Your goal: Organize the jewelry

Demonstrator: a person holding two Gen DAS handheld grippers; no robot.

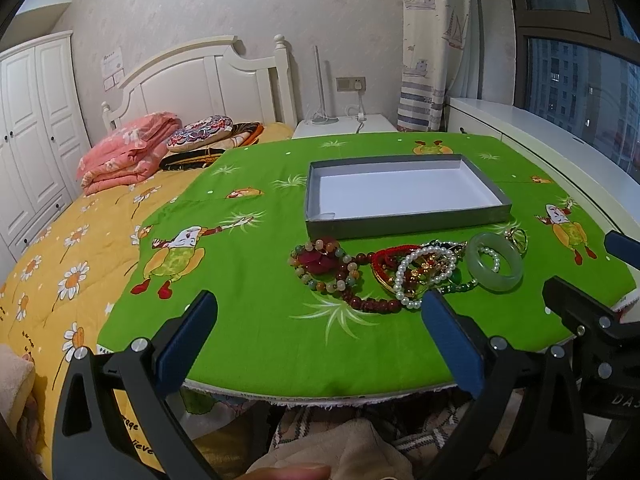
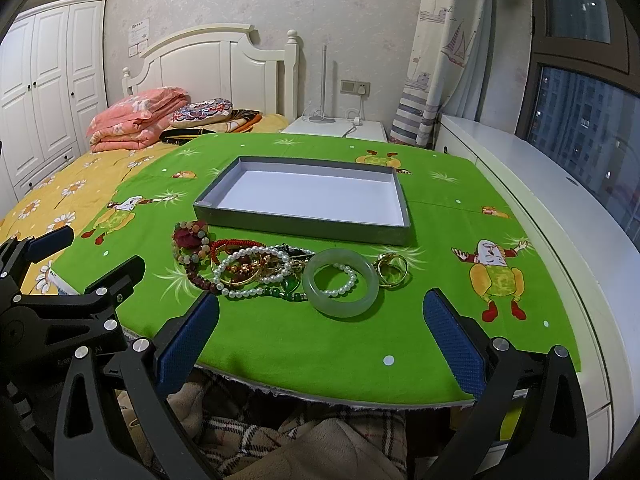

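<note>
white wardrobe point(image 2: 48, 80) left | white headboard point(image 2: 216, 60) | patterned curtain point(image 2: 448, 48) | dark window point(image 2: 588, 112) right | pale wallpaper

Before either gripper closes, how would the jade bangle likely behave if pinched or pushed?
The bangle looks like a thick, glossy rigid ring, so probably stiff and slippery against the jaws. It lies flat on the cloth, so a push would likely slide it, dragging the pearl bracelet inside.

Black frames, silver screws, blue textured fingers point(image 2: 452, 344), seemingly rubber.
</note>
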